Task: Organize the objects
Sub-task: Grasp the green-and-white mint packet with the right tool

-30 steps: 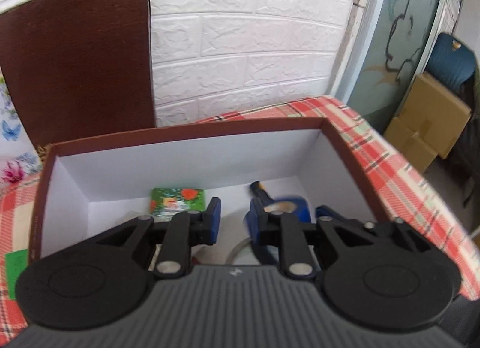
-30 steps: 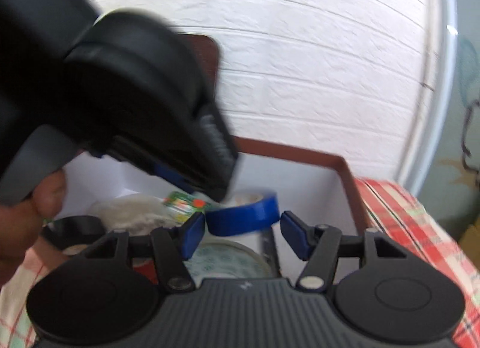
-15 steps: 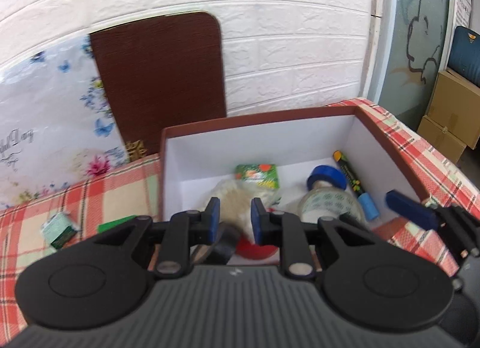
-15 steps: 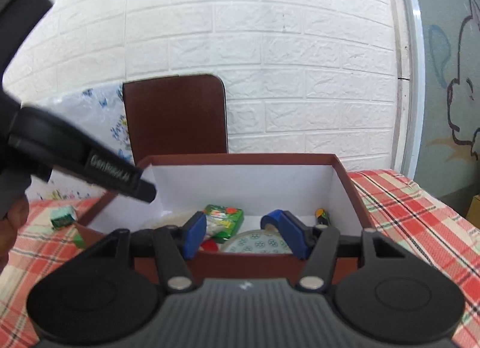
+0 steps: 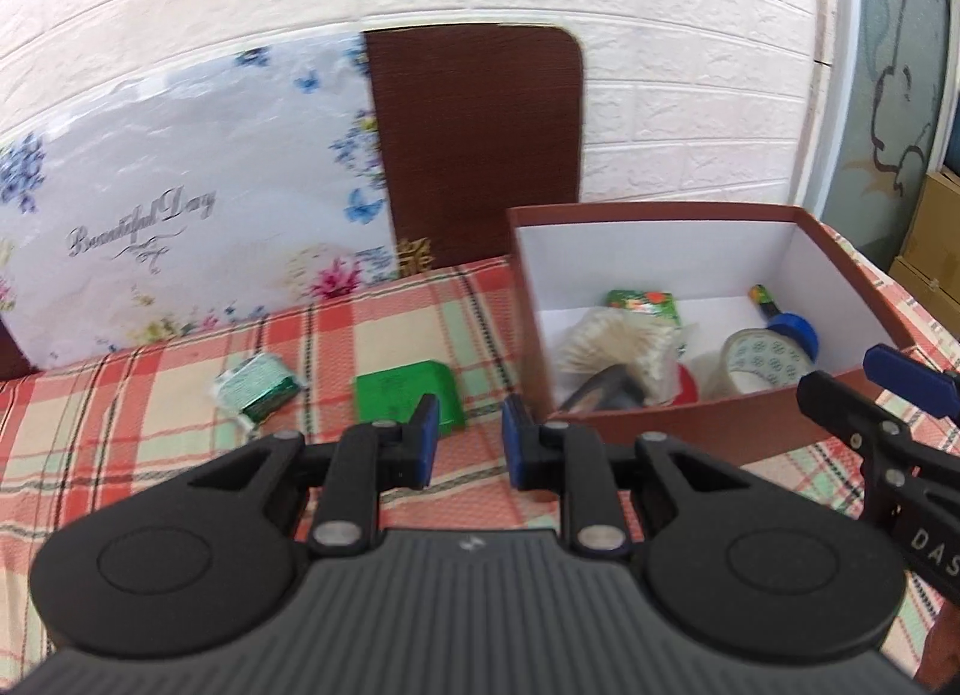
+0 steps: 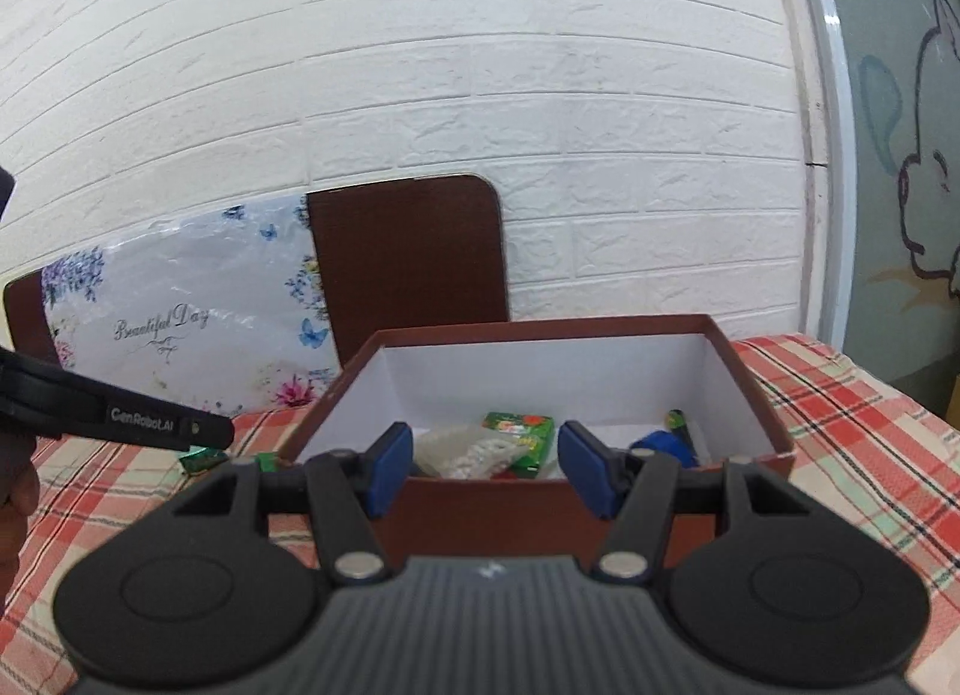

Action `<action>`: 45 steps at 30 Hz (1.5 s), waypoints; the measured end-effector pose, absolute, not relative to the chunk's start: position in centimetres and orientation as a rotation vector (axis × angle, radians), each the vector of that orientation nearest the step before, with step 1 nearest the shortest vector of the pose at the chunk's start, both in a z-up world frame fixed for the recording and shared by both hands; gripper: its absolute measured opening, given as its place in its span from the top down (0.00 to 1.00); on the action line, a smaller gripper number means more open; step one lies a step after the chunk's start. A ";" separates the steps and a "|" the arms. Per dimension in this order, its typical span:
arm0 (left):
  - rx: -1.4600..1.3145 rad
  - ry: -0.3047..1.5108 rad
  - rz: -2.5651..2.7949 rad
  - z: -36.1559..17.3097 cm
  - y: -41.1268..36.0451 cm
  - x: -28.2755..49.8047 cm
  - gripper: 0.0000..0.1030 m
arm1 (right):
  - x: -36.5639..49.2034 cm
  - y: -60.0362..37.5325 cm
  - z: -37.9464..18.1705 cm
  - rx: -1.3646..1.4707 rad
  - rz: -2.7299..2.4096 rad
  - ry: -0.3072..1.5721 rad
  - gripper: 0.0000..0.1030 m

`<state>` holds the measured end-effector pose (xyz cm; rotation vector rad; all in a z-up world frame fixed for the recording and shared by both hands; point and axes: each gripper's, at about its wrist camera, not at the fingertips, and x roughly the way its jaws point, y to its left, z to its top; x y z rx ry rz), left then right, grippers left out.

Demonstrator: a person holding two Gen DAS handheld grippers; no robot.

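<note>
A brown box (image 5: 708, 431) with white inside stands on the checked tablecloth; it holds a green packet (image 5: 645, 302), a white fringed bundle (image 5: 612, 347), clear patterned tape (image 5: 762, 362), blue tape (image 5: 795, 329) and a marker (image 5: 762, 299). A green box (image 5: 405, 395) and a green foil packet (image 5: 258, 389) lie on the cloth left of the brown box. My left gripper (image 5: 467, 446) is open and empty, just in front of the green box. My right gripper (image 6: 485, 467) is open and empty, before the brown box (image 6: 540, 509).
A floral "Beautiful Day" board (image 5: 180, 227) and a brown panel (image 5: 474, 137) lean on the white brick wall behind. Cardboard boxes (image 5: 936, 251) stand off the table's right edge. The right gripper's finger shows in the left wrist view (image 5: 906, 377).
Both grippers have pulled back out of the brown box. My left gripper has swung left toward the green box on the cloth. My right gripper has opened wider.
</note>
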<state>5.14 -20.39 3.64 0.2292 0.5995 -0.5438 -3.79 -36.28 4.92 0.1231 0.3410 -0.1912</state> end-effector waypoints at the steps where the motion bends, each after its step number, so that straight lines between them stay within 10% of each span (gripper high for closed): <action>1: 0.222 0.602 -0.532 3.4 -19.5 5.5 0.76 | -3.6 -35.3 5.1 0.106 -0.173 0.340 0.46; 16: 0.035 0.649 -0.177 -8.3 0.6 13.4 0.68 | 4.9 -20.8 2.4 -0.085 0.220 0.496 0.46; 20: -0.019 0.549 -0.224 -9.3 1.8 12.2 0.57 | 11.8 -18.4 1.2 -0.060 0.243 0.508 0.19; 26: -0.099 0.544 -0.241 -9.4 2.5 12.5 0.57 | 21.1 -16.1 -2.3 -0.127 0.220 0.579 0.18; 32: -0.117 0.544 -0.241 -9.7 2.7 12.7 0.57 | 23.9 -16.5 -5.3 -0.101 0.225 0.652 0.53; 45: -0.024 0.548 -0.211 -9.4 1.6 12.5 0.55 | 4.8 -18.5 -5.3 -0.124 0.291 0.635 0.53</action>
